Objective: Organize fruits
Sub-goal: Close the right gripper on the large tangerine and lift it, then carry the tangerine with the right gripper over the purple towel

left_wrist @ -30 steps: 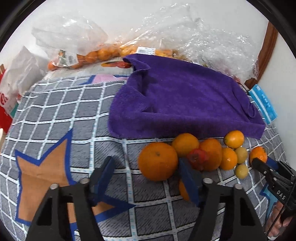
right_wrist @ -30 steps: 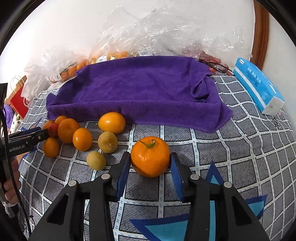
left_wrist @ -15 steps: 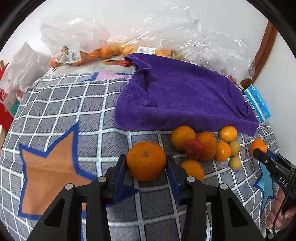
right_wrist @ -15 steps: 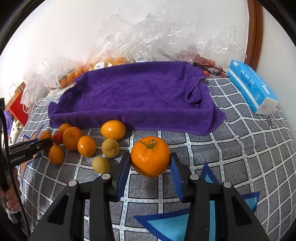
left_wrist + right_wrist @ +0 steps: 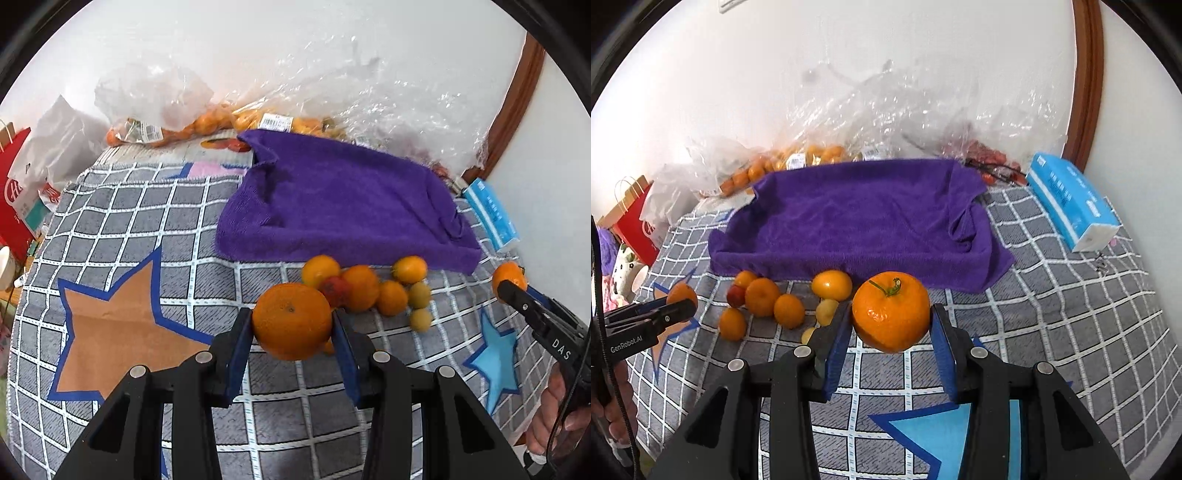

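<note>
My left gripper [image 5: 292, 334] is shut on a large orange [image 5: 291, 320] and holds it above the checked cloth [image 5: 140, 229]. My right gripper [image 5: 890, 332] is shut on a stemmed orange [image 5: 891, 312], also lifted; it shows at the right of the left wrist view [image 5: 509, 275]. The left gripper's orange shows in the right wrist view [image 5: 682, 294]. A cluster of several small oranges, yellow fruits and one red fruit [image 5: 369, 286] lies in front of a purple towel [image 5: 343, 206], also in the right wrist view [image 5: 857, 218].
Clear plastic bags of oranges [image 5: 207, 122] lie behind the towel by the wall. A blue tissue pack [image 5: 1071, 199] sits at the right. A red paper bag [image 5: 14, 199] stands at the left edge.
My left gripper closed on the large orange and lifted it. My right gripper, holding its orange throughout, rose off the cloth.
</note>
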{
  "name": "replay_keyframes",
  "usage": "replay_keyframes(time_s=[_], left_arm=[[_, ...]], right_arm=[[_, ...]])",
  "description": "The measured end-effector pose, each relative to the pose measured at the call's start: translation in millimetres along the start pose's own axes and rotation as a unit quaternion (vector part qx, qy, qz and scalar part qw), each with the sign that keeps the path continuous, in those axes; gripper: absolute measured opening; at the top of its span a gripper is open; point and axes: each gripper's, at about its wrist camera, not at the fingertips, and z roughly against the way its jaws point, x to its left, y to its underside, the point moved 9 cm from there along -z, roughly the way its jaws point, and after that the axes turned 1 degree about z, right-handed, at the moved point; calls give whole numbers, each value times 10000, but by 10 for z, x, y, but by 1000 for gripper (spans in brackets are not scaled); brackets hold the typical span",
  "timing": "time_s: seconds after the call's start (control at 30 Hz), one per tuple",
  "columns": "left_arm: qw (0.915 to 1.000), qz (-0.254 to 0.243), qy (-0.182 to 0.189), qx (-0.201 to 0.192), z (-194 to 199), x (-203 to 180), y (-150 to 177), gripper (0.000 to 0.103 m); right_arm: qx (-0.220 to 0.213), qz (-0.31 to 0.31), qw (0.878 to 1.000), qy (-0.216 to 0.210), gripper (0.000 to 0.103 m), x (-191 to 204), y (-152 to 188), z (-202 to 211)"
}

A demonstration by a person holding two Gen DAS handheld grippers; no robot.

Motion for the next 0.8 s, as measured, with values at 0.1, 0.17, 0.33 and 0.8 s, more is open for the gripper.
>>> replay_keyframes(time_s=[0.1,0.17,0.33,0.8], left_arm=[[10000,8,37,-71,77,-46,-84,41],[9999,-13,21,-126,128,-78,-142,41],[9996,-89,-19,-270,245,-159,-306,41],[9979,-203,-126,-600,454,-242,-772,41]], right_arm=[[-88,8,10000,27,42,-13,-87,89],[-163,7,9999,39,42,-21,-156,146],[-305,-26,9995,50,42,-73,-306,251],[-641,72,9979,50,42,-52,-764,339]])
